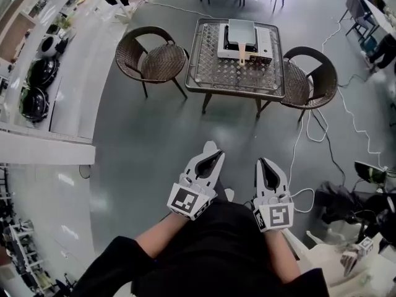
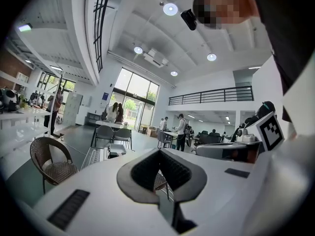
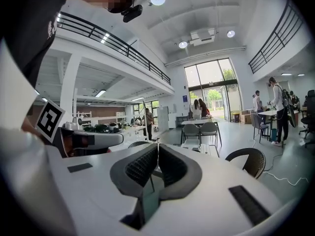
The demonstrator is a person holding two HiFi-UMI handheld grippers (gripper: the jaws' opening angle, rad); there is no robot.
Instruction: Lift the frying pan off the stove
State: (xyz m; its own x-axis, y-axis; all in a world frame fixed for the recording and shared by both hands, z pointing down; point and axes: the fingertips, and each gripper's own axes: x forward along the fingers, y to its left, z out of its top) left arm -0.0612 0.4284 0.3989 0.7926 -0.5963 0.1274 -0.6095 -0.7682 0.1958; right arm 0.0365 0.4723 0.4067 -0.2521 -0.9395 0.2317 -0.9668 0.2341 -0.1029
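Observation:
Far ahead in the head view, a glass-topped table (image 1: 210,73) carries a white portable stove (image 1: 265,44). On the stove rests a grey square frying pan (image 1: 241,32) whose wooden handle points toward me. Both grippers are held close to my body, well short of the table. My left gripper (image 1: 211,148) is shut with nothing in it, and my right gripper (image 1: 265,163) is shut and empty too. From the left gripper view, the left gripper (image 2: 160,151) has its tips together, with the table (image 2: 96,157) small behind it. The right gripper (image 3: 158,144) shows its pads touching.
Wicker chairs stand left (image 1: 154,57) and right (image 1: 312,73) of the table. White cables (image 1: 322,129) trail across the grey floor on the right. A white counter (image 1: 68,73) with helmets runs along the left. People stand far off by the windows.

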